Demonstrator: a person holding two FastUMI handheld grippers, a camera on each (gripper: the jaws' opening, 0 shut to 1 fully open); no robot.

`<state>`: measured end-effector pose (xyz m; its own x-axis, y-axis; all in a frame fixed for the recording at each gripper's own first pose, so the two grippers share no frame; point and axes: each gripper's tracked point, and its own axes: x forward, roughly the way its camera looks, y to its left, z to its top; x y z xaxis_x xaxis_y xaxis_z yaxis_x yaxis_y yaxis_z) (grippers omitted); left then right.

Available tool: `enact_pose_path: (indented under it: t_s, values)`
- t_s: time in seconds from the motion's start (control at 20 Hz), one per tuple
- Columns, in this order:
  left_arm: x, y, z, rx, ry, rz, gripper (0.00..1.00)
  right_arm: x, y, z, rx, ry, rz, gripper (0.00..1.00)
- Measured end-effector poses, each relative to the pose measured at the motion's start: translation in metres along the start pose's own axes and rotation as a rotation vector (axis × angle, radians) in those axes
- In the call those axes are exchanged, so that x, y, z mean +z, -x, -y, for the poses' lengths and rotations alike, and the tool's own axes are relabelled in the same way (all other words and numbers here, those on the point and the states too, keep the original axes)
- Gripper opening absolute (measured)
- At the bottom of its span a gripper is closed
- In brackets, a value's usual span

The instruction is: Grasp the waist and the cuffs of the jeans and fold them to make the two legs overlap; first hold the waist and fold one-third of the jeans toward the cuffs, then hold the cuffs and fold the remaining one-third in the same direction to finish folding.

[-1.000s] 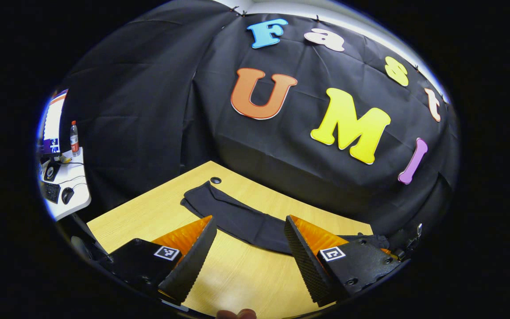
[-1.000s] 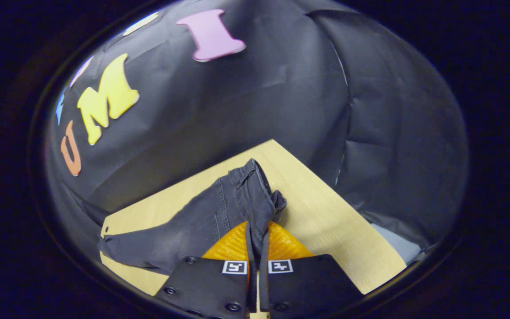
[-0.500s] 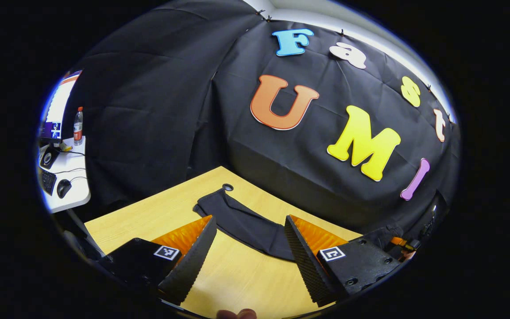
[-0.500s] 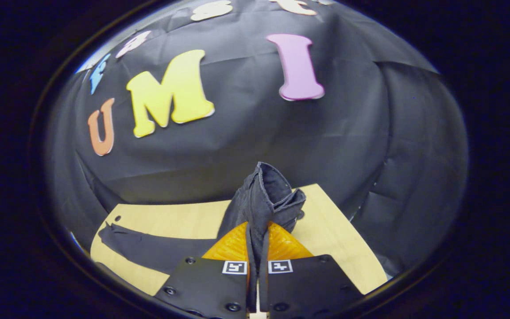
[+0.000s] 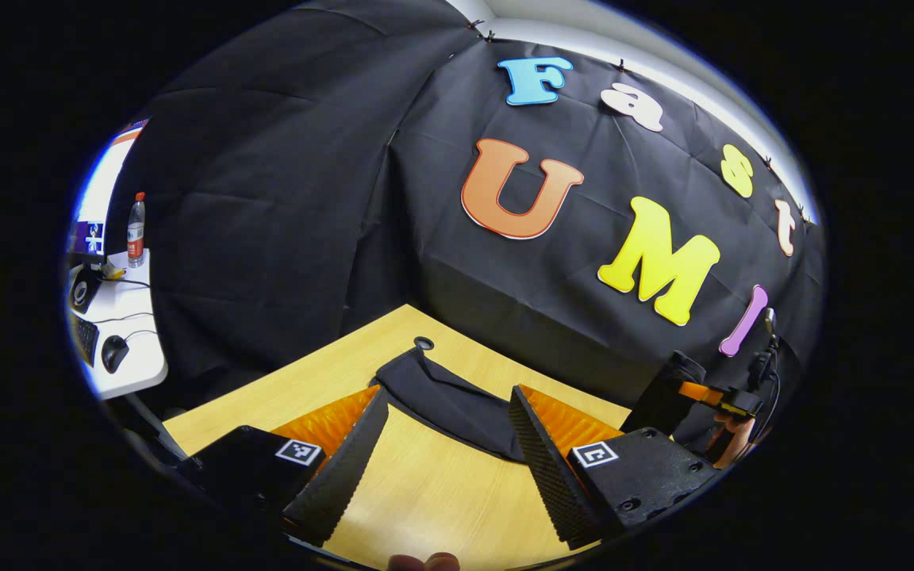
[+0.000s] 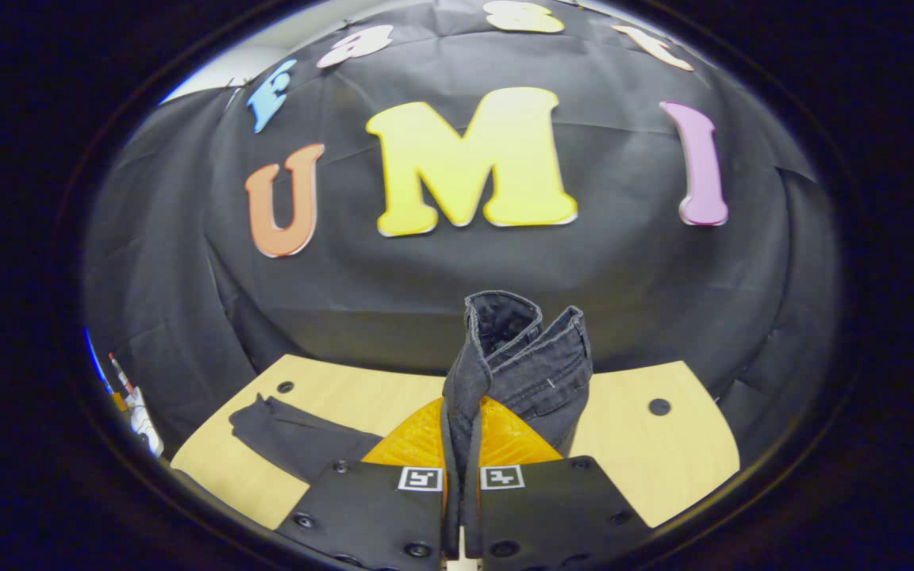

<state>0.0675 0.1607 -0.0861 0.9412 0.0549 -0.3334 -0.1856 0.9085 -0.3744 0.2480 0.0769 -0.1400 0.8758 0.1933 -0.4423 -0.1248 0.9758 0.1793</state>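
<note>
While the right gripper (image 6: 461, 476) has its two fingers pinched together on the waist of the jeans (image 6: 516, 369), that end of the dark grey denim stands bunched up above the fingers, off the table (image 6: 667, 452). Seen in the right gripper view, the waistband curls into two stiff upright flaps w/ stitched hems along the top edges and a seam running down the nearer side; fabric looks faded charcoal, a bit paler on the folds. Rest of the jeans trails down to the left, and the leg end lies flat on the light wooden tabletop near its far-left corner, close to a small round hole (image 6: 286, 387) in the board; another hole (image 6: 659, 407) sits toward the far-right side. In the left gripper view the left gripper (image 5: 445, 456) hangs low over the table w/ fingers well apart, holding nothing; between and beyond them a flat dark leg (image 5: 445, 396) runs diagonally across the wood, its cuff end by a round hole (image 5: 424, 343). At right edge of that view the right gripper (image 5: 715, 396) shows raised w/ dark cloth draped under it and a person's hand (image 5: 731, 440) behind it. Far left, a white desk (image 5: 136, 349) carries a bottle (image 5: 136, 230), a mouse (image 5: 114, 353) and a keyboard (image 5: 84, 337).
</note>
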Motion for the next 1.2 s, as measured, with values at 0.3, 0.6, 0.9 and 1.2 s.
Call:
enact_pose_path:
  t_s: [0.3,0.6,0.9,1.2]
  values:
    - [0.006,0.013,-0.032,0.017,-0.012,-0.005,0.99,-0.064,-0.047,-0.088,0.044,0.115,-0.094,0.03]
    - [-0.002,0.023,-0.061,0.045,0.025,-0.03,0.99,-0.151,-0.089,-0.128,0.027,0.259,-0.233,0.03]
    - [-0.009,0.031,-0.068,0.067,0.047,-0.039,0.99,-0.189,-0.101,-0.138,0.065,0.355,-0.301,0.09]
    - [-0.012,0.031,-0.069,0.068,0.063,-0.045,0.99,-0.191,-0.084,-0.167,0.185,0.356,-0.3,0.37]
